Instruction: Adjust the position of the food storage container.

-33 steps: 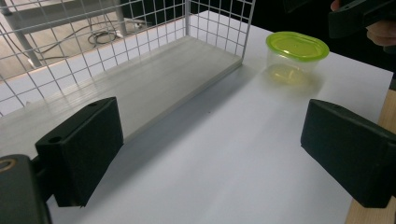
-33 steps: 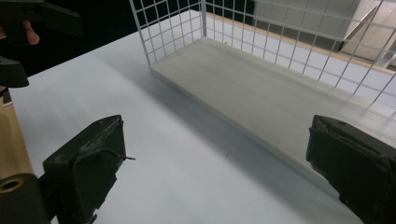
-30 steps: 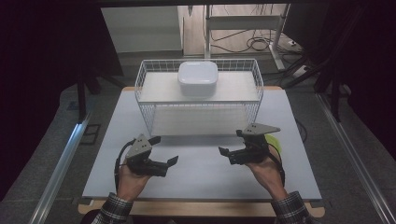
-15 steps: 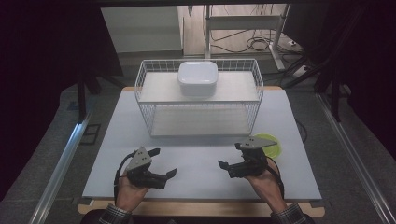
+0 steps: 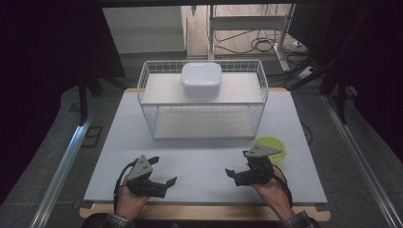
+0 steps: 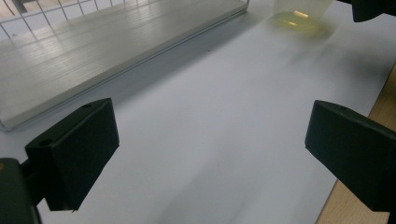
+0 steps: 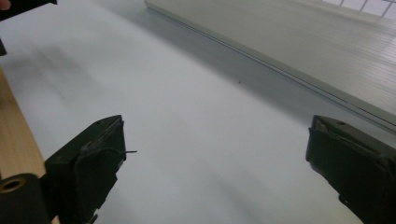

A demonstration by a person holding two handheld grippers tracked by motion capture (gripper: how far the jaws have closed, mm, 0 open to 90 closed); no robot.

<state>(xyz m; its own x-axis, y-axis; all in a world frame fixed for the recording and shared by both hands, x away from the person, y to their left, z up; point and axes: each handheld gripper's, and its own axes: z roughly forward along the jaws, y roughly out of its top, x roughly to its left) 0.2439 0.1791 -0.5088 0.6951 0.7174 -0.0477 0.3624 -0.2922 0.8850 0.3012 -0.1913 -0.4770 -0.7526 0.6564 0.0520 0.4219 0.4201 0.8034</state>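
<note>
A white wire rack [image 5: 145,97] stands at the middle back of the white table top [image 5: 199,161], with a white rounded-square dish [image 5: 201,80] on its upper shelf. A yellow-green bowl [image 5: 272,145] sits to the front right of the rack. My left gripper [image 5: 164,170] is held low near the front edge on the left, open and holding nothing. My right gripper [image 5: 236,165] is near the front edge on the right, just in front of the bowl, also open and holding nothing. In the left gripper view, my left gripper [image 6: 210,135] spreads wide over bare table, with the bowl [image 6: 299,16] far off.
The rack's lower shelf [image 7: 303,42] lies ahead in the right gripper view, where my right gripper [image 7: 215,154] also spreads over bare table. A wooden table edge [image 5: 204,211] runs along the front. Metal rails [image 5: 62,166] flank the table, and cables [image 5: 247,45] lie on the floor behind.
Both hands have drawn back toward the front edge of the table, away from the rack. Both grippers stayed open with nothing in them.
</note>
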